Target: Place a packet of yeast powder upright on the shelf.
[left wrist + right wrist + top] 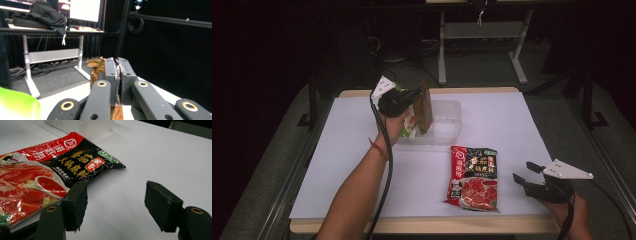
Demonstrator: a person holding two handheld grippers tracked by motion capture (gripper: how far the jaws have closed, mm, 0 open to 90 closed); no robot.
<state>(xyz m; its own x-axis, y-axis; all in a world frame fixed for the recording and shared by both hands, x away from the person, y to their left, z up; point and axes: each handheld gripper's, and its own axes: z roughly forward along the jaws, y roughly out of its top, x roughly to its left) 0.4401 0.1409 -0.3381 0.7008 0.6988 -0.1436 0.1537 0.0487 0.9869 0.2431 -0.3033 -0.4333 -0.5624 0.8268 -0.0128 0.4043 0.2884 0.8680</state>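
Left gripper (412, 96) up over the tub (447, 120), jaws pinched on my brown packet's (424, 107) edge, thin hold, it could slip or snag the rim. Red packet (473, 177) flat mid-table. Right gripper (524, 174) gapes wide, idle, beside it.

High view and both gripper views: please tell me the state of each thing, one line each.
Left tool: shut on the brown packet.
Brown packet: held upright over the clear container.
Clear container: open, on the table.
Red sauce packet: lying flat, ungripped.
Right tool: open, beside the red sauce packet.
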